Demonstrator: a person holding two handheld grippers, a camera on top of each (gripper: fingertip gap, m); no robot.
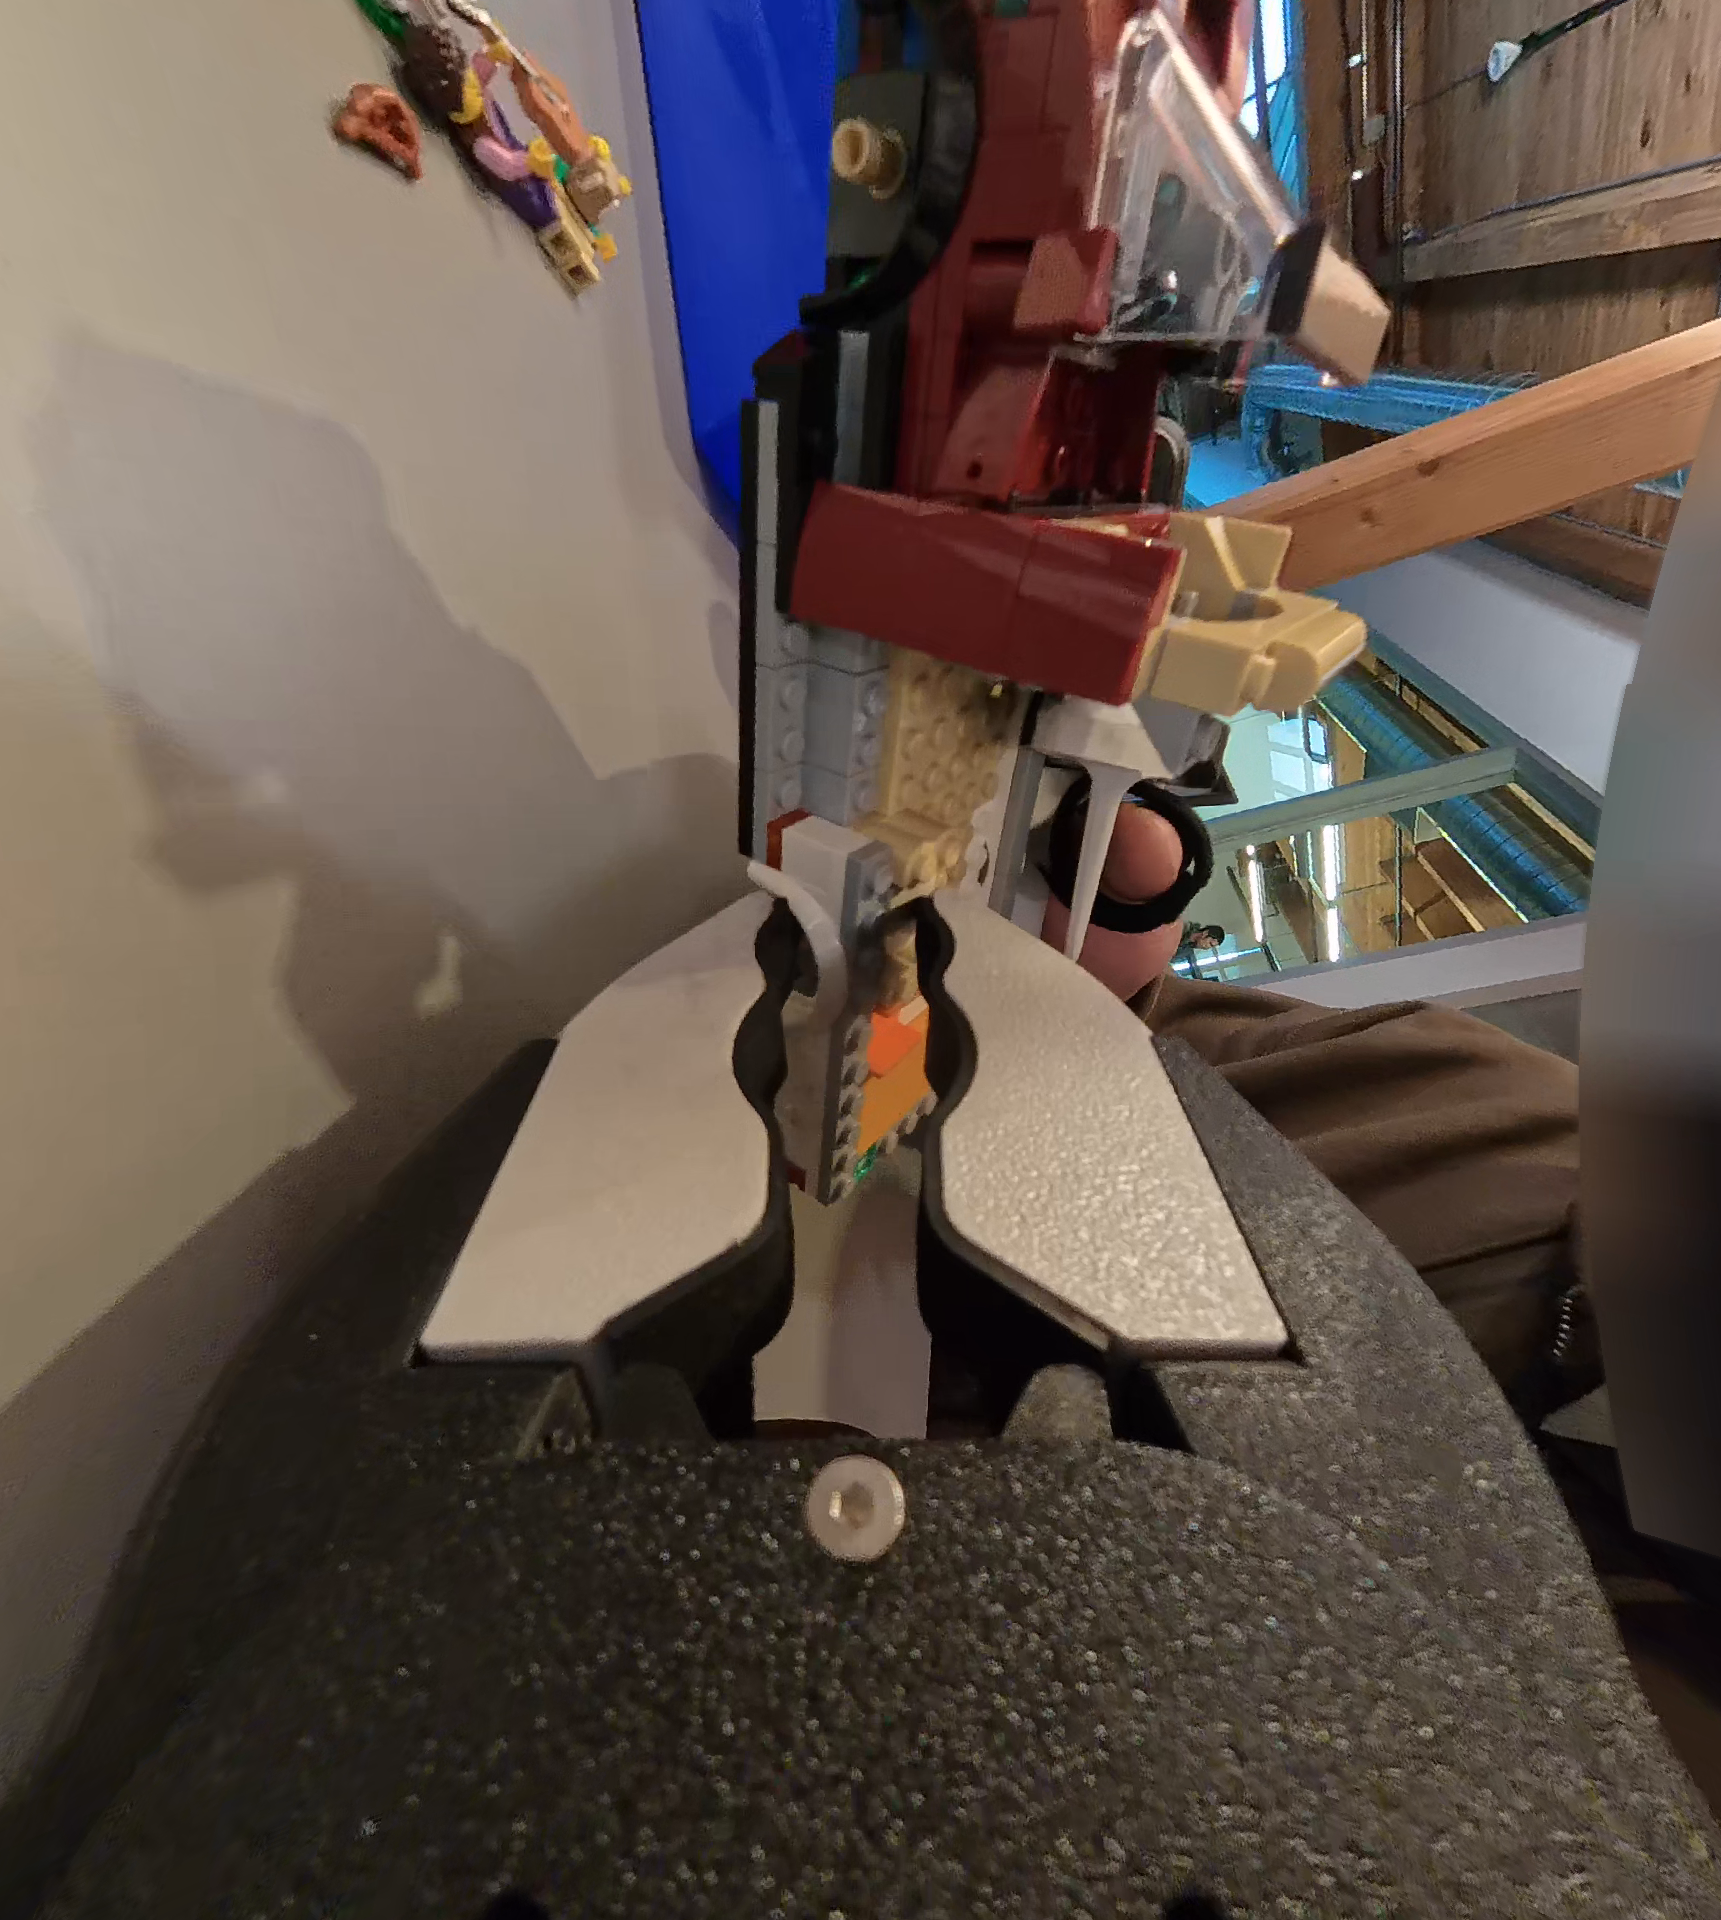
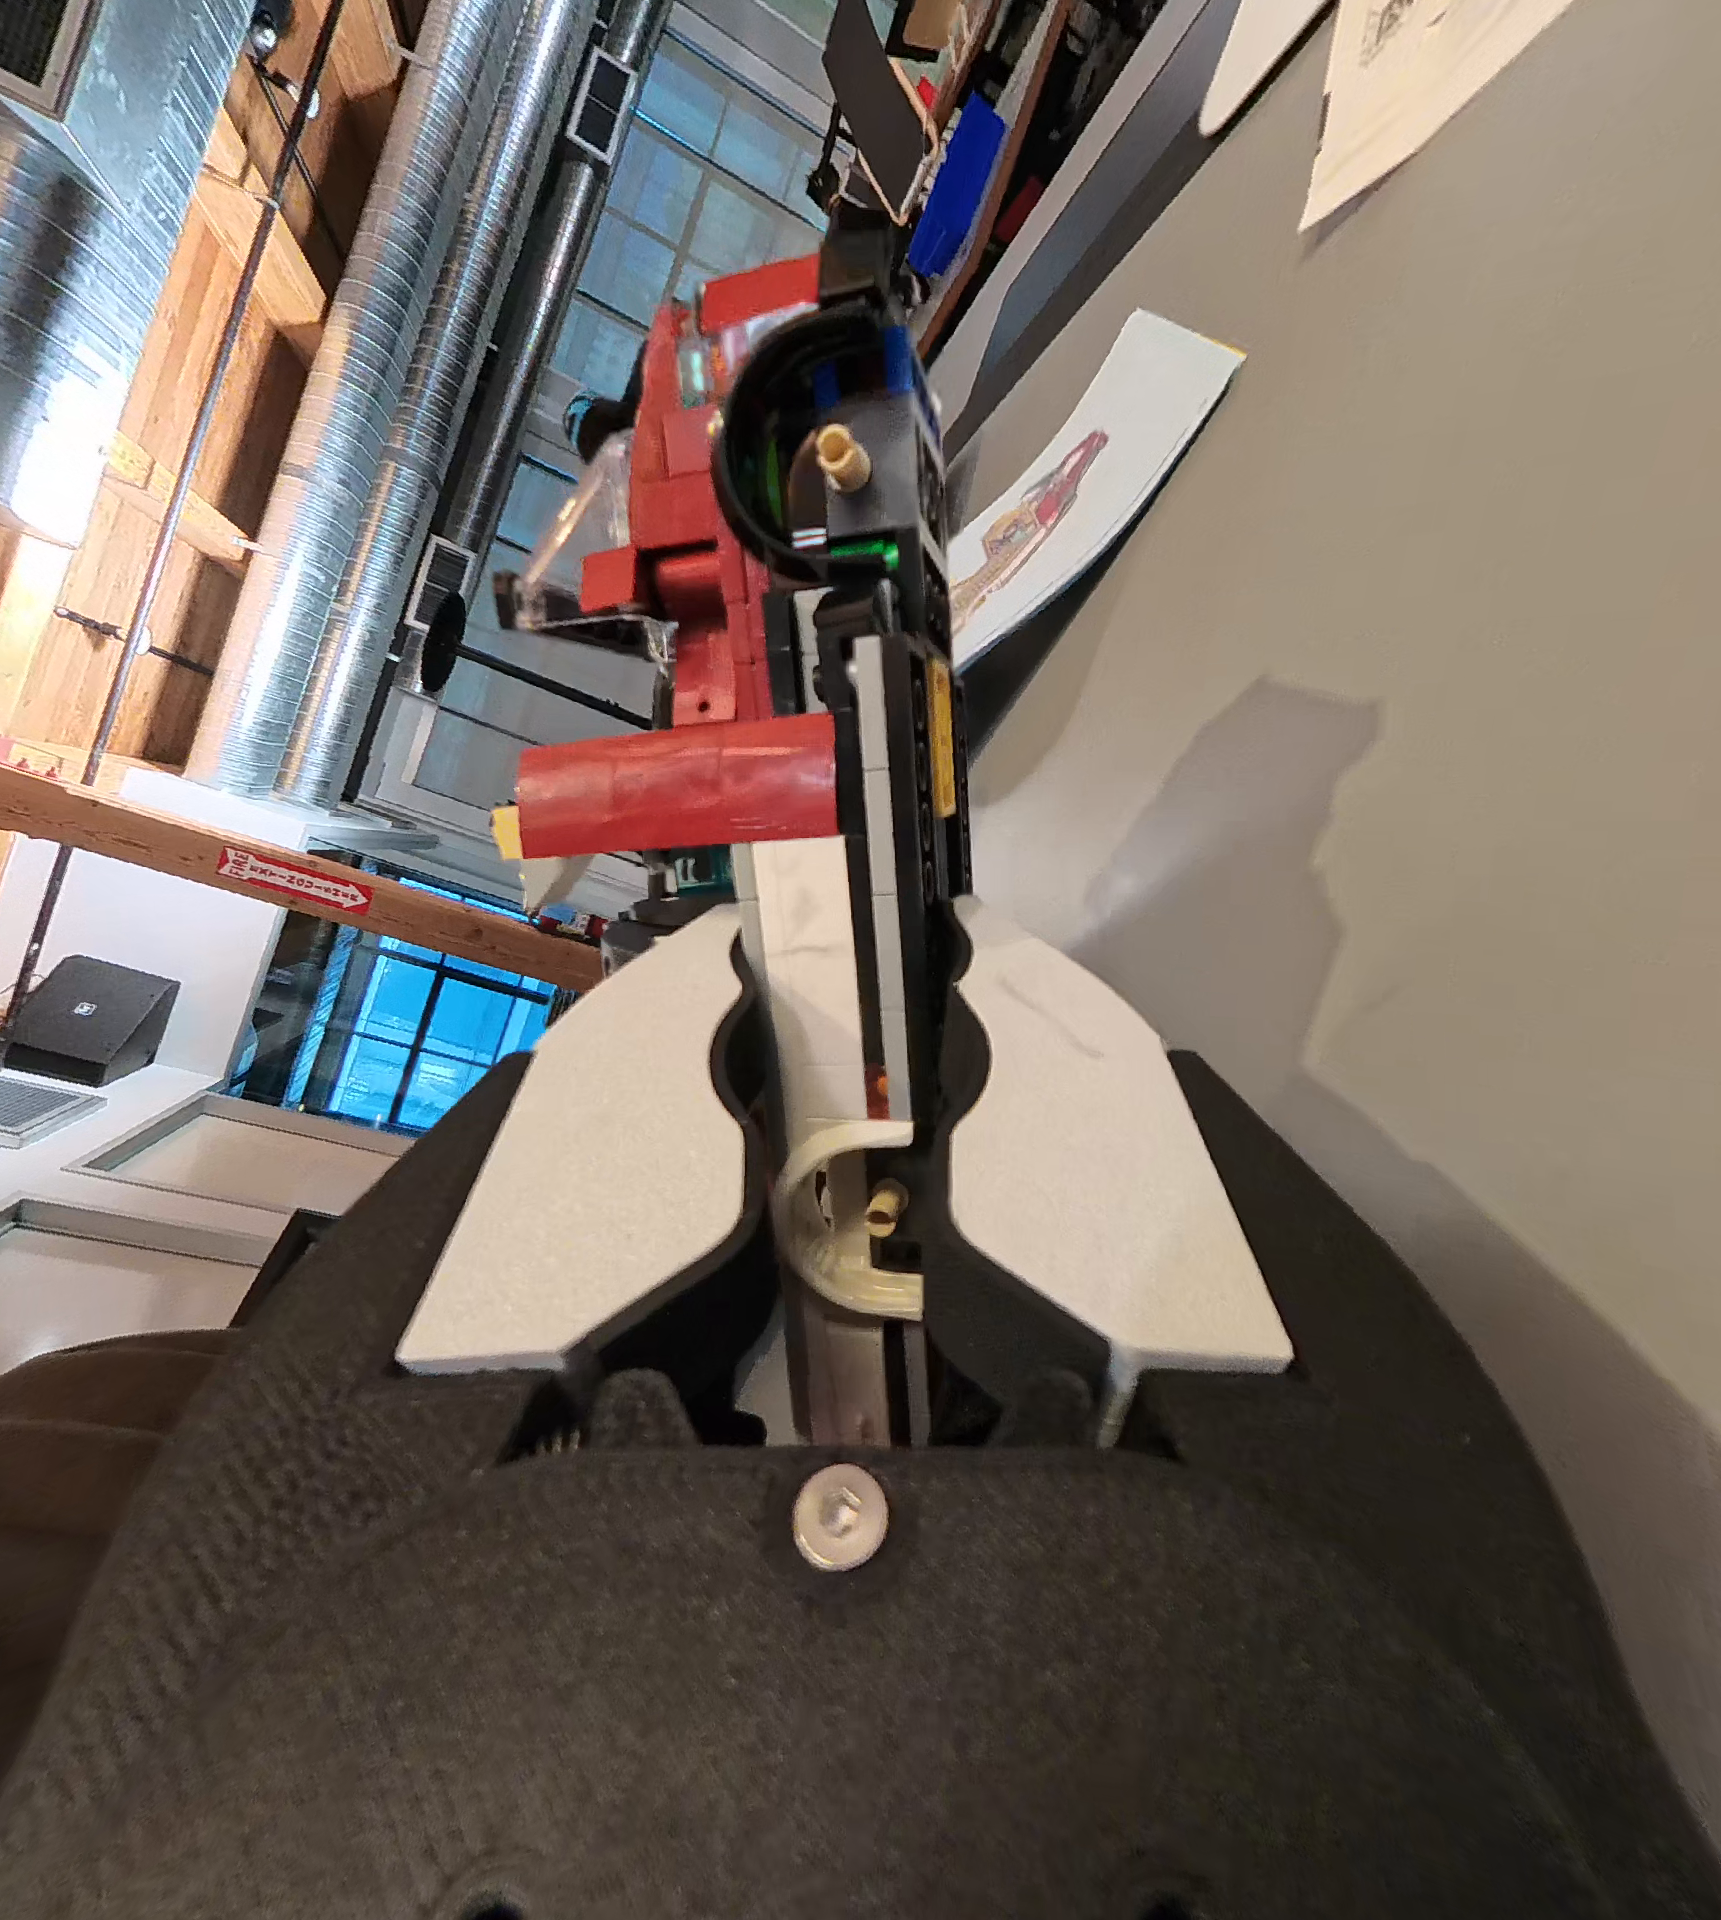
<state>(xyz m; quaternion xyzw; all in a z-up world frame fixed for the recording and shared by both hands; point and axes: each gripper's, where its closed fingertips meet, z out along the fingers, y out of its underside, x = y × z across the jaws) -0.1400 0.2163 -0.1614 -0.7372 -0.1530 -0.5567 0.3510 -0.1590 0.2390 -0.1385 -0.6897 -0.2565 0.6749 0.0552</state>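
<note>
Gripping from both ends, I hold one brick-built model (image 1: 949,582): my left gripper (image 1: 851,935) pinches its grey and tan plate end, pads pressed on it, and my right gripper (image 2: 851,945) clamps the white and black end. The model hangs above the pale table (image 1: 212,520). Only the left view shows minifigures (image 1: 523,135) at far left; only the right shows a printed sheet (image 2: 1074,499).
</note>
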